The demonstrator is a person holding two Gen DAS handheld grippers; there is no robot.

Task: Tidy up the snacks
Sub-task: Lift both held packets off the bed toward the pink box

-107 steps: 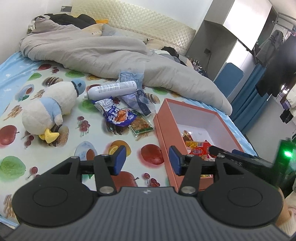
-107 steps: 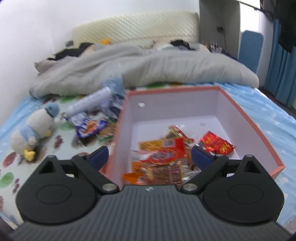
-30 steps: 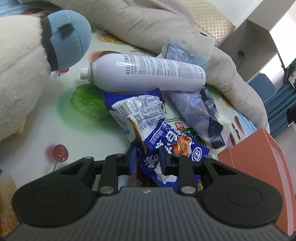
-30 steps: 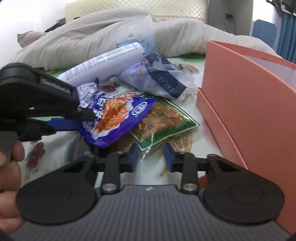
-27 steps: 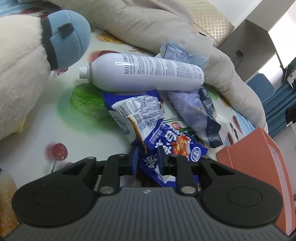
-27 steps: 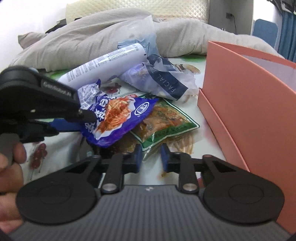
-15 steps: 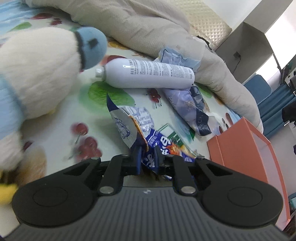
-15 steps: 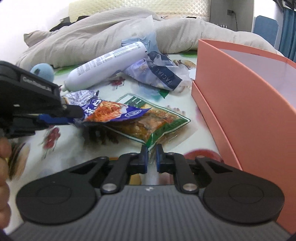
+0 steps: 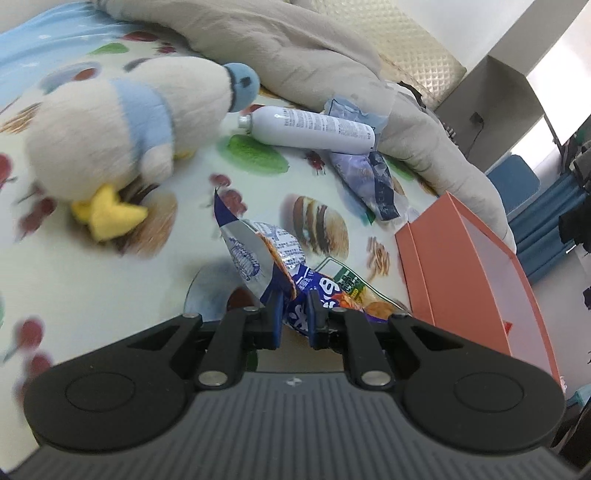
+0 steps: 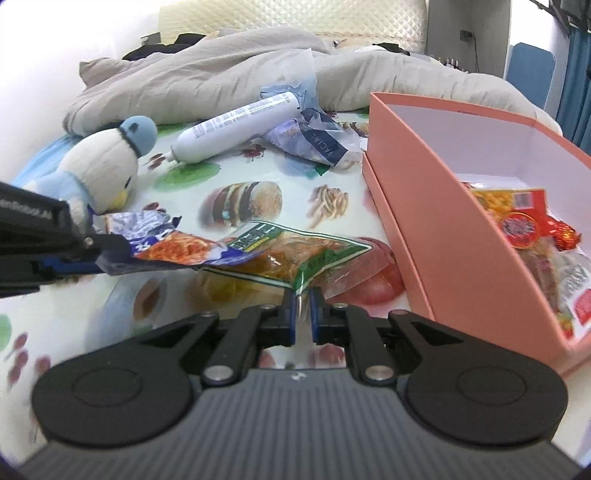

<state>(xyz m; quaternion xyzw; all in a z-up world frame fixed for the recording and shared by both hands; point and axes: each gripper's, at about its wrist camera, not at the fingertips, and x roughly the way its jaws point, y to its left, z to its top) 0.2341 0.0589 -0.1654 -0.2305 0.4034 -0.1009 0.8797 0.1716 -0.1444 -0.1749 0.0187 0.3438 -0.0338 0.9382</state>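
With the crinkled blue foil snack packet (image 9: 258, 258) pinched in the closed left gripper (image 9: 294, 317) and the clear green-edged pouch (image 10: 295, 254) nipped only at its corner by the right gripper (image 10: 303, 314), both lifted beside the orange cardboard box (image 10: 436, 206), the pouch could be torn or dropped.

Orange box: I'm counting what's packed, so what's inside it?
The orange cardboard box holds red and yellow snack packets on its white floor. Its near wall hides anything lower down.

- A bedroom in a home: everything lies on a bed with a food-print sheet (image 9: 110, 280).
- A rumpled grey duvet (image 10: 207, 88) is heaped at the bed's far end, before a quilted headboard (image 10: 295, 18).
- A plush duck (image 9: 122, 122) sits on the sheet.
- Blue curtains (image 10: 574, 74) hang beyond the bed.
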